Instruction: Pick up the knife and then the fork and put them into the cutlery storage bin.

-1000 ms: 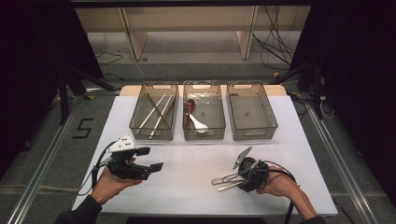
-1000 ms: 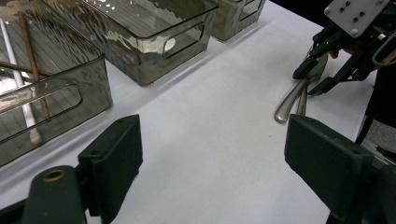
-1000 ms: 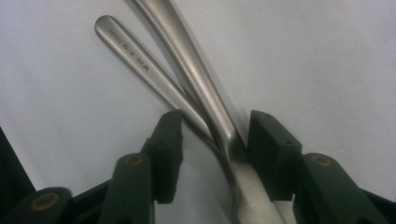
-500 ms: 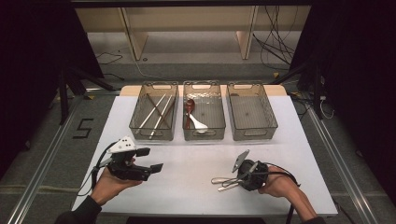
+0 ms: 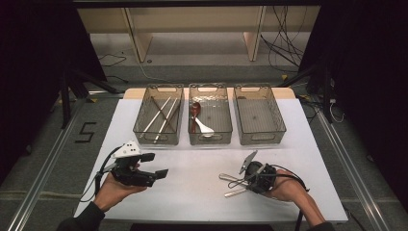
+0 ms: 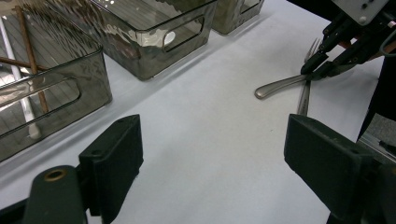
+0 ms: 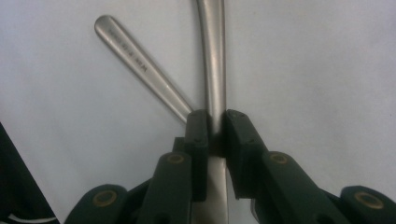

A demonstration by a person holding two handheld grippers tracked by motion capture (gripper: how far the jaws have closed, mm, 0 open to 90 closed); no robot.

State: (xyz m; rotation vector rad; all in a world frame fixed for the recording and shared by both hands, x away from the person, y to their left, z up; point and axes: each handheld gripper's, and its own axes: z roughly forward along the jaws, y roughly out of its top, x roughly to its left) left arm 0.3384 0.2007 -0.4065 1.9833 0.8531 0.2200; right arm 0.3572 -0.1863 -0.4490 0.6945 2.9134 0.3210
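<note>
Clamping a metal utensil handle between its two black jaws, the right hand-held gripper sits low at the lower right of the high view, down at the white desk. In the right gripper view the jaws are pinched tight on that handle, which runs straight up the frame, while a second metal handle slants away to the upper left and crosses beneath the first just at the jaw tips. In the left gripper view a fork lies beside the right hand-held gripper at the upper right, its tines pointing away, crossed by the handle that sticks out toward the left.

The left hand-held gripper is at the lower left of the high view, held in a hand; its jaws stand wide apart with nothing between them.

Three clear bins line the middle of the desk. The left bin holds chopsticks, the middle bin holds a dark red spoon and a white spoon, and the right bin sits just beside it.
</note>
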